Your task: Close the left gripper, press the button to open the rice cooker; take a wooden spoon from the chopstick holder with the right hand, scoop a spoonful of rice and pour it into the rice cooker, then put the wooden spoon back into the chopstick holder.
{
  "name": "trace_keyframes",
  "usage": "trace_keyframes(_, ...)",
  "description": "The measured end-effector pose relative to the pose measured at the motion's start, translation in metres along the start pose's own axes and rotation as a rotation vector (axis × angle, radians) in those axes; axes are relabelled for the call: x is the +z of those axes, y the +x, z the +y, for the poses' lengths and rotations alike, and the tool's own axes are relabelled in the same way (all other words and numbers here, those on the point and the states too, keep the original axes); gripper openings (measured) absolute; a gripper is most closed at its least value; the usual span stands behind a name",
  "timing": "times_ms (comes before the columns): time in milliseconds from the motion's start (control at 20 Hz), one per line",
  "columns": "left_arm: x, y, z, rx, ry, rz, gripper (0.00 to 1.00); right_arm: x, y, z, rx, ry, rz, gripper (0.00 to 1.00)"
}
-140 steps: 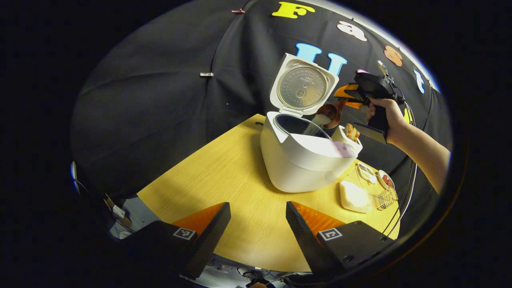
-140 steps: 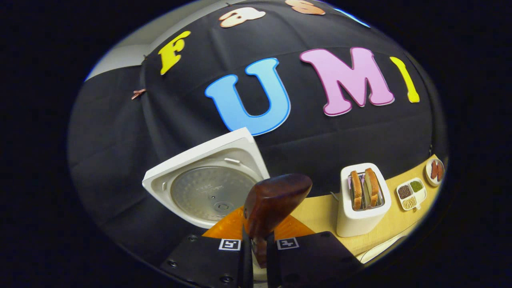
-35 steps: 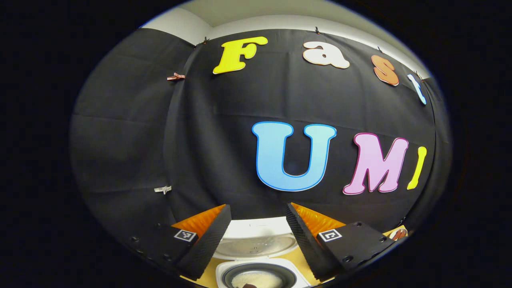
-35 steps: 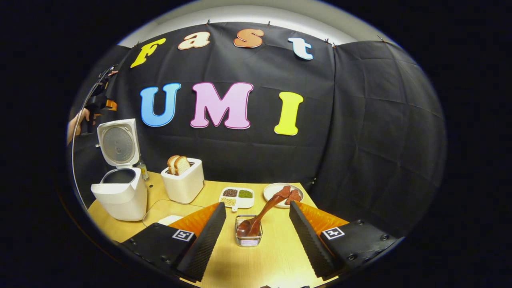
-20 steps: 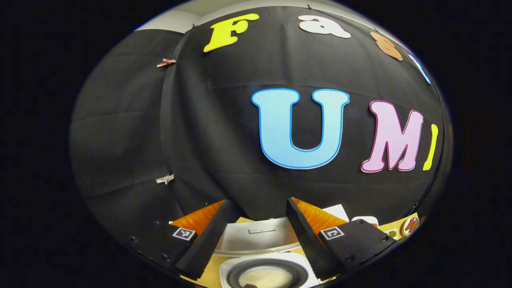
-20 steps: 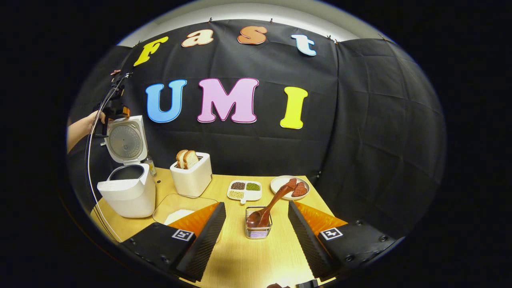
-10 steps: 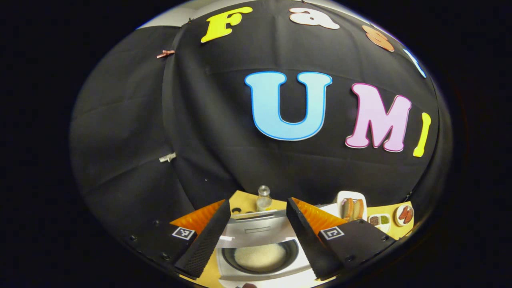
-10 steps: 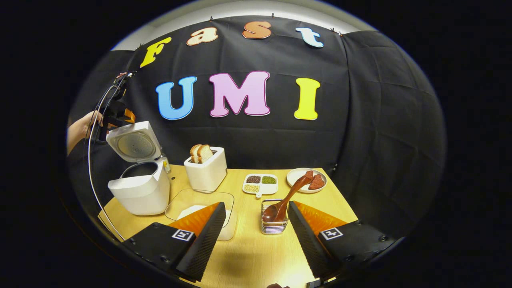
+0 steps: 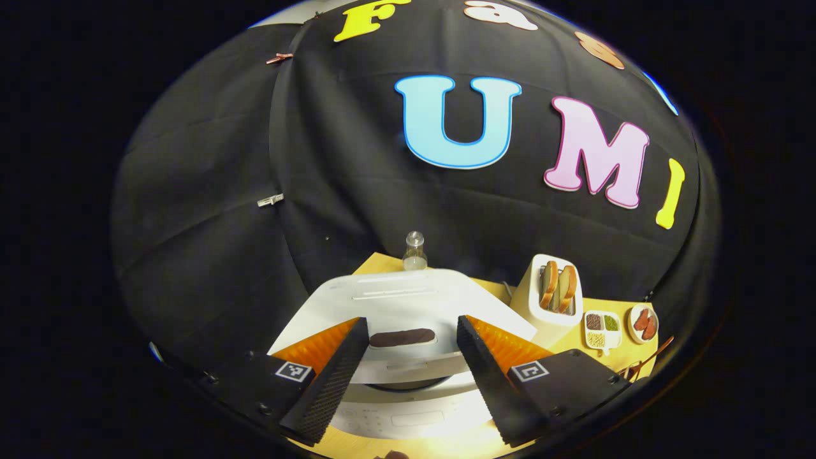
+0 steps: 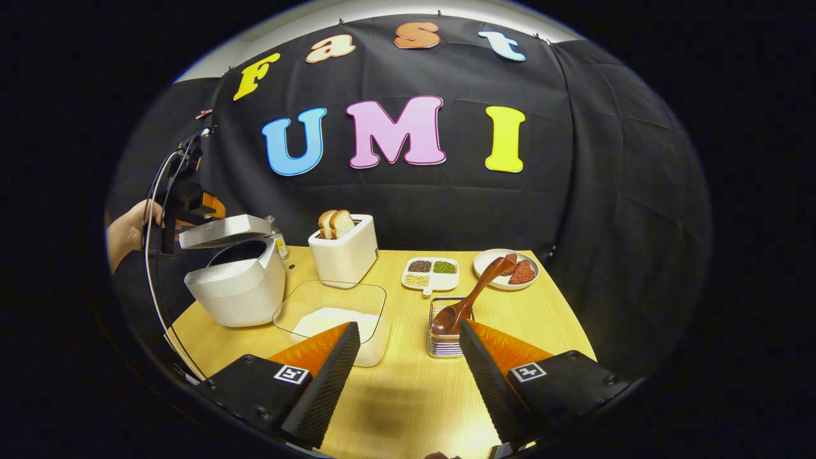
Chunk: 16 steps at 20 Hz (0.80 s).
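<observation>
The white rice cooker point(image 10: 236, 287) stands at the table's left; its lid point(image 10: 226, 231) hangs low over the pot, a gap still showing. My left gripper point(image 10: 185, 197), held by a hand point(image 10: 127, 229), is at the lid's rear edge. In the left gripper view the lid point(image 9: 408, 296) lies just below my left gripper point(image 9: 411, 347), which is open. The wooden spoon point(image 10: 472, 296) leans bowl-down in the wire chopstick holder point(image 10: 446, 338). My right gripper point(image 10: 405, 363) is open and empty, just short of the holder. A clear box of rice point(image 10: 338, 319) sits left of the holder.
A white toaster point(image 10: 344, 252) with two bread slices stands behind the rice box. A divided dish of beans point(image 10: 430, 271) and a plate of meat point(image 10: 507, 268) sit at the back right. A small bottle point(image 9: 414, 252) stands behind the cooker. Bare wooden table point(image 10: 408, 395) lies under my right gripper.
The cooker's lid has swung down from upright to nearly flat, with my left gripper following it down. My right gripper has drawn back from the holder, where the spoon rests.
</observation>
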<state>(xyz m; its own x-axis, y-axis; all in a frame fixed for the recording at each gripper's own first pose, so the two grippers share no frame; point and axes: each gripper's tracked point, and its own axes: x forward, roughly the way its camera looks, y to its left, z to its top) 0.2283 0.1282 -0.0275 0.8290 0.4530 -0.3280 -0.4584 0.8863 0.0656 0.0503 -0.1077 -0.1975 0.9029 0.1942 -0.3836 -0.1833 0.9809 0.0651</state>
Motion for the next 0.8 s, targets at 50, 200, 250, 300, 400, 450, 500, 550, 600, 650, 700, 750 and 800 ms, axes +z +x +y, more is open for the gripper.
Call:
trace_keyframes(50, -0.006, 0.003, 0.0, 0.008, 0.006, 0.004, 0.98, -0.001, 0.0, -0.002, 0.001, -0.005, -0.001, 0.98)
trace_keyframes(200, -0.024, 0.014, 0.003, 0.027, -0.016, 0.018, 0.98, -0.008, 0.002, -0.007, 0.003, -0.009, 0.011, 0.98)
trace_keyframes(250, -0.032, 0.018, 0.004, 0.034, -0.023, 0.027, 0.98, -0.01, 0.002, -0.011, 0.002, -0.008, 0.016, 0.98)
trace_keyframes(300, -0.038, 0.022, 0.005, 0.039, -0.023, 0.034, 0.98, -0.012, 0.002, -0.013, 0.002, -0.007, 0.02, 0.98)
trace_keyframes(400, -0.047, 0.028, 0.001, 0.046, -0.015, 0.048, 0.98, -0.016, 0.005, -0.019, 0.001, -0.01, 0.03, 0.98)
trace_keyframes(450, -0.053, 0.032, 0.001, 0.052, -0.022, 0.06, 0.98, -0.018, 0.006, -0.022, 0.0, -0.01, 0.035, 0.98)
trace_keyframes(500, -0.059, 0.034, 0.001, 0.059, -0.027, 0.074, 0.98, -0.02, 0.007, -0.025, 0.0, -0.008, 0.039, 0.98)
trace_keyframes(550, -0.062, 0.037, 0.0, 0.066, -0.027, 0.073, 0.98, -0.021, 0.009, -0.027, 0.001, -0.004, 0.044, 0.98)
trace_keyframes(600, -0.066, 0.04, -0.001, 0.073, -0.027, 0.081, 0.98, -0.022, 0.011, -0.029, 0.003, 0.0, 0.048, 0.98)
trace_keyframes(650, -0.065, 0.041, -0.002, 0.077, -0.028, 0.069, 0.98, -0.023, 0.013, -0.03, 0.005, 0.003, 0.052, 0.98)
trace_keyframes(700, -0.065, 0.043, -0.002, 0.077, -0.029, 0.073, 0.99, -0.024, 0.016, -0.032, 0.008, 0.005, 0.053, 0.98)
trace_keyframes(750, -0.065, 0.043, -0.005, 0.07, -0.023, 0.075, 0.99, -0.024, 0.019, -0.033, 0.011, 0.007, 0.054, 0.98)
trace_keyframes(800, -0.066, 0.044, -0.007, 0.061, -0.019, 0.077, 1.0, -0.024, 0.022, -0.034, 0.017, 0.009, 0.054, 0.98)
